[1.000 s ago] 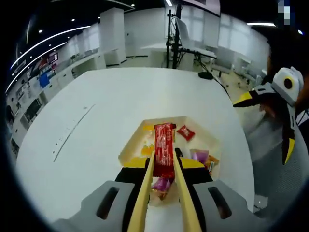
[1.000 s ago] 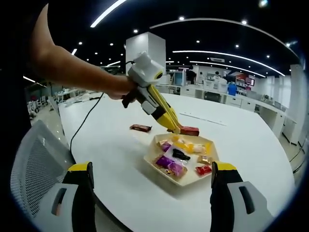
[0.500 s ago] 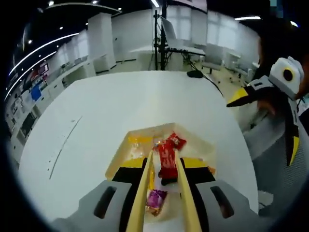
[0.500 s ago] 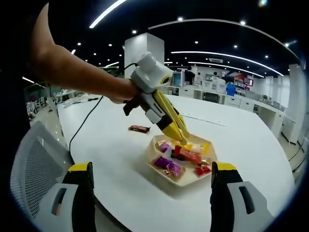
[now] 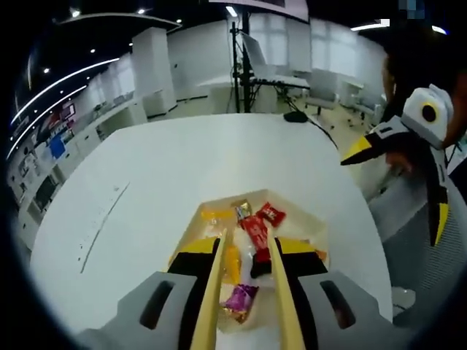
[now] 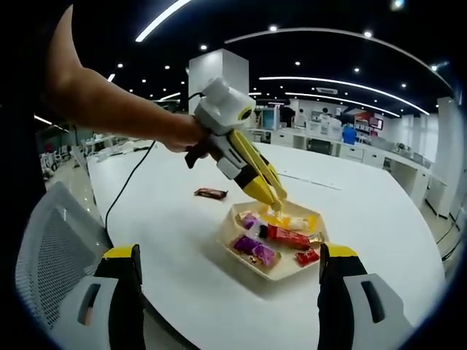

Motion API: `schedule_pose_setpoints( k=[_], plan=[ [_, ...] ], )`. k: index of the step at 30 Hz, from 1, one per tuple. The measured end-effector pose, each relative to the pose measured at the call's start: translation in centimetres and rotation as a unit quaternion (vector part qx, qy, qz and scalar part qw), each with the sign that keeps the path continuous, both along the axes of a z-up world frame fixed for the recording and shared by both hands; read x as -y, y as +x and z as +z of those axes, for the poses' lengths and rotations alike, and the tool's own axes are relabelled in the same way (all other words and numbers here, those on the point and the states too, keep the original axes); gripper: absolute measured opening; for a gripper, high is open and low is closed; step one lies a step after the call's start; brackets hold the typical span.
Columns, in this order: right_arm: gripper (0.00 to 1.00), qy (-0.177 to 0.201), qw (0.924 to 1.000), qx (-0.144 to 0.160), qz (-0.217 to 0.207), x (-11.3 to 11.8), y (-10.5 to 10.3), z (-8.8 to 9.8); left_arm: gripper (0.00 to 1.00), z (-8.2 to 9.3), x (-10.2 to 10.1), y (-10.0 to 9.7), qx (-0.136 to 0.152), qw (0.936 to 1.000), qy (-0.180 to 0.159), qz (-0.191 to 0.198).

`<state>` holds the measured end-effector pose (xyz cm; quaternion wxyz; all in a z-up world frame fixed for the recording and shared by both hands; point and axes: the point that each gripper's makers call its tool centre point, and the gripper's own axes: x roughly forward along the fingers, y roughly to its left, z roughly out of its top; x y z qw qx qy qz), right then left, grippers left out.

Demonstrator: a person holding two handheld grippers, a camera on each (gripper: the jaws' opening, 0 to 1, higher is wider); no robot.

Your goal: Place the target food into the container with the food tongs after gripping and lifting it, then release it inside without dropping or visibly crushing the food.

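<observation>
A long red bar [image 5: 255, 232] lies loose in the pale hexagonal tray [image 5: 303, 215], among wrapped sweets. My left gripper [image 5: 248, 251] is shut on the yellow food tongs [image 5: 211, 292], whose two arms stand spread apart above the tray with nothing between their tips. From the right gripper view, the left gripper [image 6: 252, 179] slopes down over the tray [image 6: 241, 266], the tongs' tip [image 6: 276, 204] hangs just above the sweets, and the red bar [image 6: 286, 235] rests flat inside. My right gripper [image 6: 229, 255] stands open near the table's edge, holding nothing.
Another red-brown bar [image 6: 211, 193] lies on the white table [image 6: 168, 219] beyond the tray. A black cable [image 6: 124, 189] runs across the table's left side. A grey mesh chair [image 6: 44, 248] stands at the near edge. The person's forearm [image 6: 117, 102] reaches in from the left.
The tongs have spread apart and let go of the red bar, which now lies in the tray. The left gripper has drawn back and up a little. The right gripper stayed put.
</observation>
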<state>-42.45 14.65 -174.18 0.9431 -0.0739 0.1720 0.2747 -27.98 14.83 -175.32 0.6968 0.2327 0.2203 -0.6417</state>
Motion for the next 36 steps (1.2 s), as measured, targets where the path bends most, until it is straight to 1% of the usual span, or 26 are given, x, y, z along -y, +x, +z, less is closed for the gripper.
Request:
schedule_pose_setpoints(
  k=[2,4,6,15,20,25,29,31,32,33,36],
  plan=[
    [1.0,0.001,1.0,0.0,-0.001,0.0,0.0,0.0,0.26,0.2,-0.3,0.3,0.003,1.0,-0.006,0.002],
    [1.0,0.001,1.0,0.001,-0.001,0.1,0.0,0.1,0.26,0.4,-0.6,0.5,-0.001,1.0,-0.007,0.005],
    [1.0,0.002,1.0,0.0,-0.002,0.1,0.0,0.0,0.26,0.5,-1.0,0.7,0.004,0.9999,-0.008,0.008],
    [1.0,0.0,1.0,-0.002,0.0,0.0,0.0,-0.1,0.26,0.2,-4.2,2.3,0.014,0.9995,-0.002,0.028],
    [1.0,-0.001,1.0,-0.004,0.002,-0.1,-0.1,-0.2,0.26,-0.1,-6.3,3.4,0.017,0.9988,0.003,0.045],
    [1.0,0.0,1.0,-0.005,0.002,-0.1,0.0,-0.2,0.26,-0.4,-9.0,4.5,0.03,0.9975,0.008,0.064],
    [1.0,0.0,1.0,-0.007,0.001,-0.1,0.0,-0.2,0.26,-1.0,-11.8,5.5,0.027,0.9956,0.014,0.089],
    [1.0,0.001,1.0,-0.007,0.002,-0.1,0.0,-0.2,0.26,-1.2,-12.5,5.6,0.023,0.9952,0.015,0.094],
    [1.0,0.001,1.0,-0.007,0.002,-0.1,0.0,-0.2,0.26,-1.3,-13.4,5.9,0.027,0.9944,0.017,0.101],
    [1.0,0.002,1.0,-0.009,0.002,-0.1,-0.1,-0.3,0.26,-1.5,-14.0,6.0,0.026,0.9938,0.019,0.106],
    [1.0,0.0,0.9999,-0.011,0.006,-0.2,-0.1,-0.4,0.26,-2.0,-15.4,6.5,0.028,0.9925,0.025,0.116]
  ],
)
